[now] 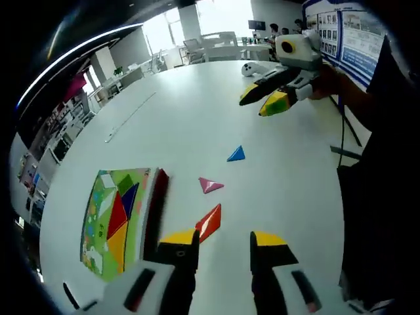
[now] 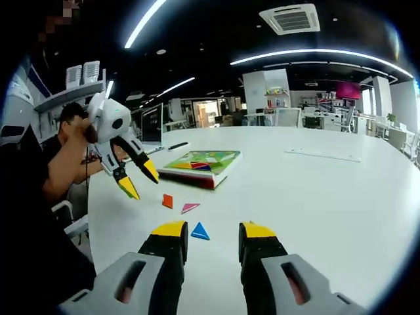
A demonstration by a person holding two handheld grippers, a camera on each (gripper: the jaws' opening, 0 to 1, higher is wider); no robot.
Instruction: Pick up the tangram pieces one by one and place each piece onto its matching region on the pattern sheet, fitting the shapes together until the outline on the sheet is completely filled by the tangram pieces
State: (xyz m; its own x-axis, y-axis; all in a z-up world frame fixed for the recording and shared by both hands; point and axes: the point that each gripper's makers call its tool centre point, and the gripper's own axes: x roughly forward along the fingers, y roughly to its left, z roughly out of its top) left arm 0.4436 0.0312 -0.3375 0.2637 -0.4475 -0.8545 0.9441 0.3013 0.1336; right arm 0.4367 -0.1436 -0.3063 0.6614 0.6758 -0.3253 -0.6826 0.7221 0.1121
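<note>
White counter (image 1: 197, 111) carries the pattern sheet (image 1: 115, 216), partly filled with coloured pieces and lying on a red-edged board. Your left hand-held gripper (image 1: 223, 246) and right hand-held gripper (image 2: 209, 231) both hover released, jaws apart and empty. Loose beside the board lie the red piece (image 1: 210, 222), the pink triangle (image 1: 210, 186) and the blue triangle (image 1: 237, 155).
</note>
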